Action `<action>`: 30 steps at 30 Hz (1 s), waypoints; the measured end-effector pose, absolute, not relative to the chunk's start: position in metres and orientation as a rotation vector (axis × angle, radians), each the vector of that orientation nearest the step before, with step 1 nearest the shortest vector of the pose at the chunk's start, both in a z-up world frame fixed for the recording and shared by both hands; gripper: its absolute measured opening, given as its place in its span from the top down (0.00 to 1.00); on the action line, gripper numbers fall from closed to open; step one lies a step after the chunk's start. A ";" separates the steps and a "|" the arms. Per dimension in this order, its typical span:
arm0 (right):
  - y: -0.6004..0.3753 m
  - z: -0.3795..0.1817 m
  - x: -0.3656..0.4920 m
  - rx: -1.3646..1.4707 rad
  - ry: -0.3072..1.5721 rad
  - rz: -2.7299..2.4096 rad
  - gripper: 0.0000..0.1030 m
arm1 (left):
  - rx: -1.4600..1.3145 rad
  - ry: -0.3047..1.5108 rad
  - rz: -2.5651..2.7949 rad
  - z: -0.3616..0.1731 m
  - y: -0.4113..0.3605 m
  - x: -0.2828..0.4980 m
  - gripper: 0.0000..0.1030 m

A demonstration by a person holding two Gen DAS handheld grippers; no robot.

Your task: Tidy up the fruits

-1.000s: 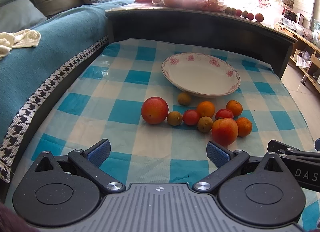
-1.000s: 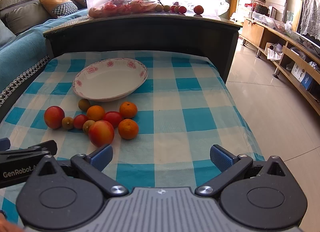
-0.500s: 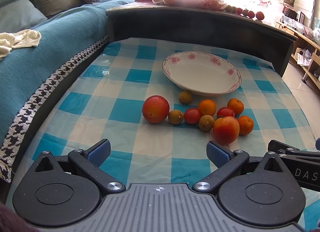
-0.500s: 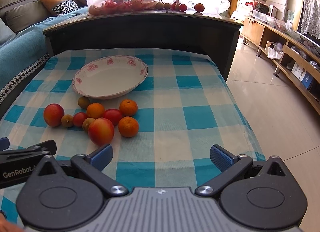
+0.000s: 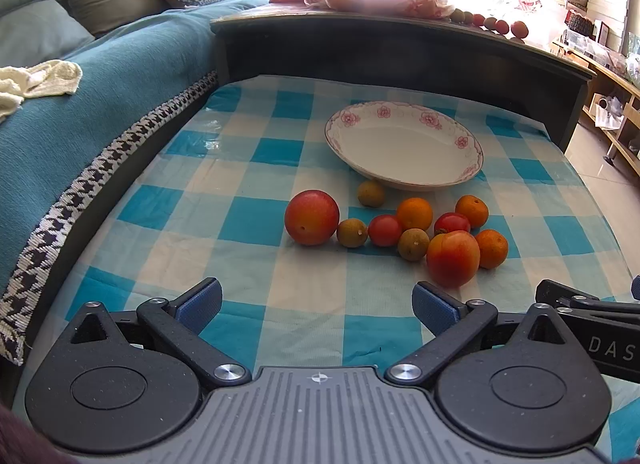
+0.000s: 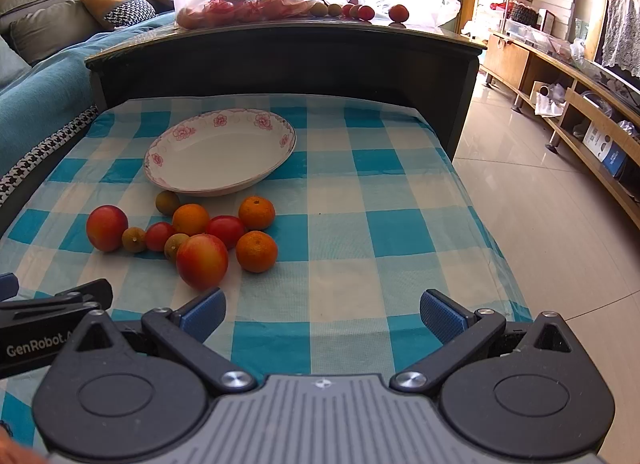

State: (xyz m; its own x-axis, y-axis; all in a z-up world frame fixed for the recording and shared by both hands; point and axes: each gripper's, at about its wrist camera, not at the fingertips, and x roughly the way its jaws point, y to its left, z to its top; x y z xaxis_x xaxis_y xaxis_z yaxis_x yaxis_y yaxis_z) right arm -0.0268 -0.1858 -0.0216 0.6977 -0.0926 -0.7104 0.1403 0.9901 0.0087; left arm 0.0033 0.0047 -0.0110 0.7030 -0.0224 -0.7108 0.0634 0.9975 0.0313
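A white floral plate (image 5: 404, 152) (image 6: 220, 158) lies empty on the blue checked tablecloth (image 5: 240, 232). In front of it sits a cluster of fruit: two large red-orange fruits (image 5: 312, 217) (image 5: 453, 258), three oranges such as the orange (image 5: 414, 214), two small tomatoes such as the tomato (image 5: 385, 229), and three small brownish fruits such as the brownish fruit (image 5: 371, 193). My left gripper (image 5: 317, 302) is open and empty, short of the cluster. My right gripper (image 6: 322, 313) is open and empty, to the right of the near large fruit (image 6: 202, 261).
A dark raised shelf (image 6: 280, 48) behind the table carries bags of fruit (image 6: 248, 4) and loose tomatoes. A teal-covered sofa (image 5: 80, 104) runs along the left. Tiled floor (image 6: 540, 204) and low wooden shelving (image 6: 580, 112) lie to the right of the table edge.
Both grippers have edged slightly forward toward the fruit, staying open. The fruit and plate have not moved.
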 end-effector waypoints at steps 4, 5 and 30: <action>-0.186 -0.021 -0.027 0.064 0.789 -0.130 0.00 | 0.054 0.790 -0.048 -0.011 0.005 0.003 0.01; -0.186 -0.021 -0.027 0.064 0.789 -0.130 0.00 | 0.055 0.790 -0.048 -0.011 0.005 0.003 0.01; -0.185 -0.022 -0.027 0.063 0.795 -0.130 0.00 | 0.055 0.793 -0.048 -0.012 0.006 0.002 0.01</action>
State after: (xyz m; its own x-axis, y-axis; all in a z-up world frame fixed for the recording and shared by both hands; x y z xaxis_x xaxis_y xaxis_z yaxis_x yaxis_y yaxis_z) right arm -0.0272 -0.1852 -0.0225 0.6931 -0.0927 -0.7149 0.1404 0.9901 0.0077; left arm 0.0015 0.0056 -0.0123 0.7009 -0.0223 -0.7129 0.0634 0.9975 0.0311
